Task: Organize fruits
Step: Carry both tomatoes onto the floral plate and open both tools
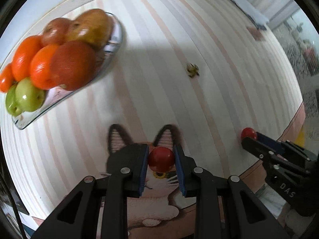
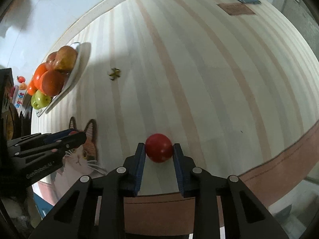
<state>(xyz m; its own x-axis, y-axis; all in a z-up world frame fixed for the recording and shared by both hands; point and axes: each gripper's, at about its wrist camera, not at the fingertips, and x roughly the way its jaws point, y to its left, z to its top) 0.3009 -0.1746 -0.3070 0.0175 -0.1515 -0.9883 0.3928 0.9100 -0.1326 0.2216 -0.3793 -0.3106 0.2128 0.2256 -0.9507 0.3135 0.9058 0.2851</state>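
Clearly, in the left wrist view, we had the left gripper (image 1: 161,157) with its fingers clamped on a small, smooth red fruit (image 1: 161,158), a glass dish (image 1: 116,37) of glossy oranges and apples lying far ahead-left of them on the striped bench (image 1: 159,59). In the right wrist view, the right gripper (image 2: 159,149) had narrow fingers touching a second round red fruit (image 2: 159,147). We judged both fruits were mid-carry; next came delivery to the dish.
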